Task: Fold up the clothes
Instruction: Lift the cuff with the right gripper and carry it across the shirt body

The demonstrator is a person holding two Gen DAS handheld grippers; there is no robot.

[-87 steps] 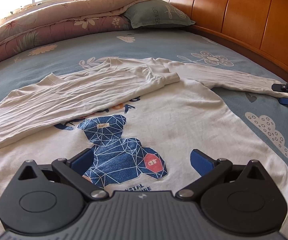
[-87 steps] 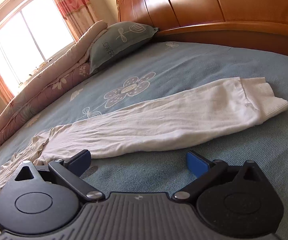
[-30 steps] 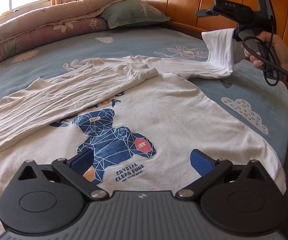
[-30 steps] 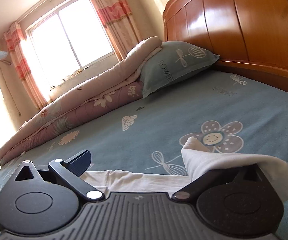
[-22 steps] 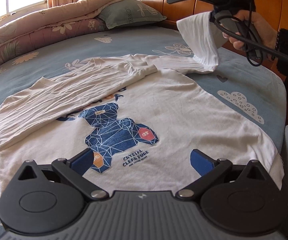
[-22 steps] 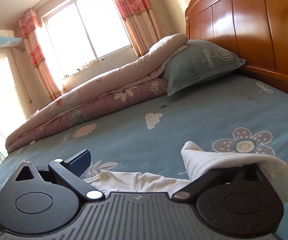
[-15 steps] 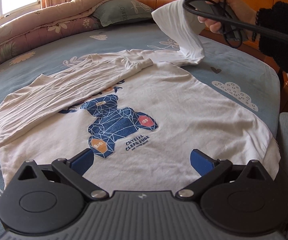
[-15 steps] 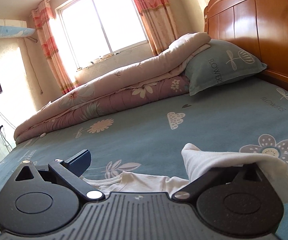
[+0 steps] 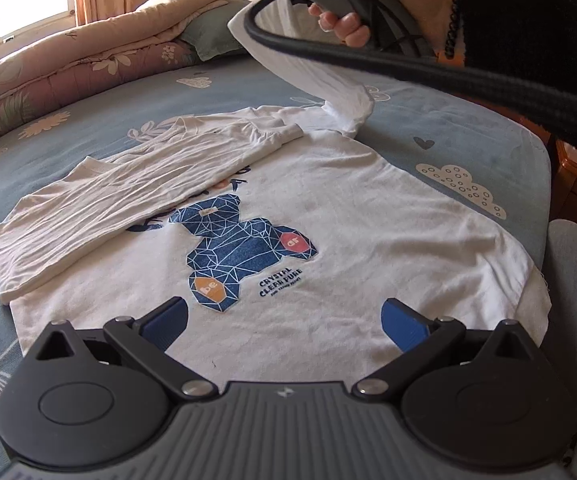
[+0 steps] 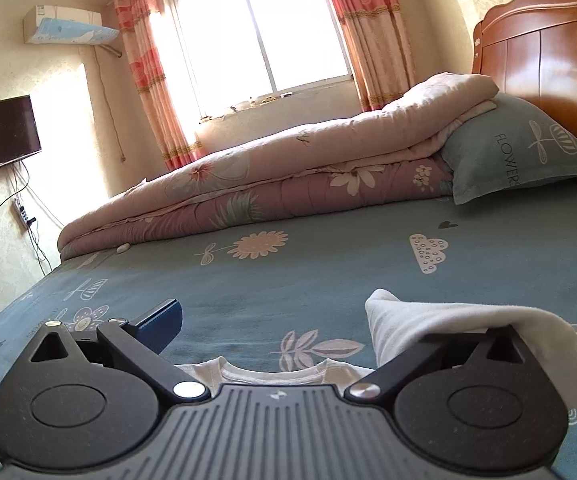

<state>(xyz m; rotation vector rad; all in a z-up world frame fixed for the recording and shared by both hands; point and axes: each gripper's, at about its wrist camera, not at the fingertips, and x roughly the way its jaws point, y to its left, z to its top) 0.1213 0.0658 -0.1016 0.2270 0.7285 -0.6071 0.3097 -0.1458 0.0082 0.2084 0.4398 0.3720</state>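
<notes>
White cotton fills the space ahead of your left gripper (image 9: 284, 320): the long-sleeved shirt (image 9: 328, 216) lies flat on the blue patterned bed (image 9: 468, 140), its geometric bear print (image 9: 244, 252) just beyond the blue fingers (image 9: 166, 322), which stand wide apart and hold nothing. One sleeve (image 9: 108, 200) is folded across the shirt's chest, beyond your left finger. The other sleeve (image 9: 312, 68) rises off the bed, well past your right finger, up to your right hand (image 9: 368, 4). On your right gripper (image 10: 276, 326), the sleeve's cuff (image 10: 468, 328) drapes over the right-side finger; the left-side finger (image 10: 160, 324) stands far off, bare. Whether that cuff is pinched or merely hung, you cannot tell. The shirt's collar (image 10: 272, 374) shows just below, between those fingers.
</notes>
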